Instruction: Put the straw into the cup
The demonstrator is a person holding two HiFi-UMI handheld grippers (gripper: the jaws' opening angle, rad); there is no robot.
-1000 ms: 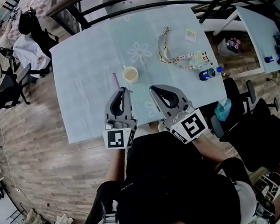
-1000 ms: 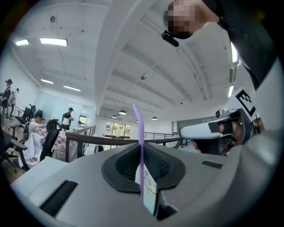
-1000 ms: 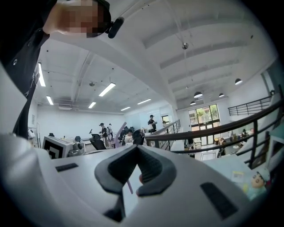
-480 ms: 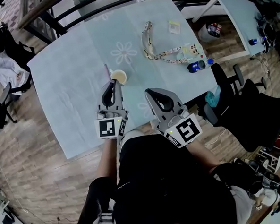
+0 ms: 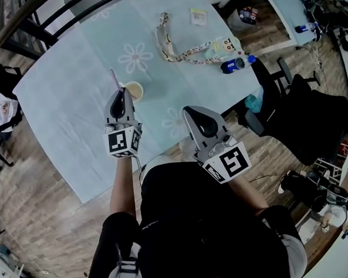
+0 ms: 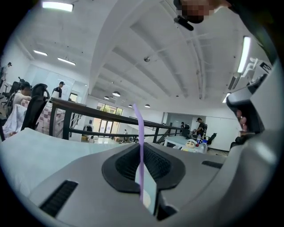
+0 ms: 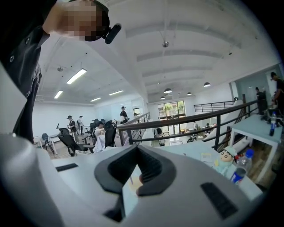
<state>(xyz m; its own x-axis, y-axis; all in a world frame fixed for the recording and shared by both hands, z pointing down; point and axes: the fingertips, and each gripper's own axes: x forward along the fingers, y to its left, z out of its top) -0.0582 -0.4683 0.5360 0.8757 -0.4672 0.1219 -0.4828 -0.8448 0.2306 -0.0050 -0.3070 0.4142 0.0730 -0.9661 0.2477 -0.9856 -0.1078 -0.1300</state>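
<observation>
A thin purple straw [image 5: 115,79] sticks up out of my left gripper [image 5: 120,92], which is shut on it. In the left gripper view the straw [image 6: 140,128] stands upright between the closed jaws of the left gripper [image 6: 141,147]. The small paper cup [image 5: 134,91] stands on the pale blue table [image 5: 66,112], just right of the left gripper's tips. My right gripper [image 5: 190,111] hovers over the table's near edge, right of the cup. Its jaws meet at the tips with nothing held, as the right gripper view [image 7: 136,147] also shows.
A patterned lanyard [image 5: 183,47] with a doll charm, a blue bottle [image 5: 234,62] and a small card [image 5: 198,16] lie on the table's far right. Office chairs [image 5: 289,93] stand right of the table. A black railing [image 5: 37,20] runs behind it.
My left gripper has carried the straw forward across the table, up beside the cup. The right gripper has hardly shifted.
</observation>
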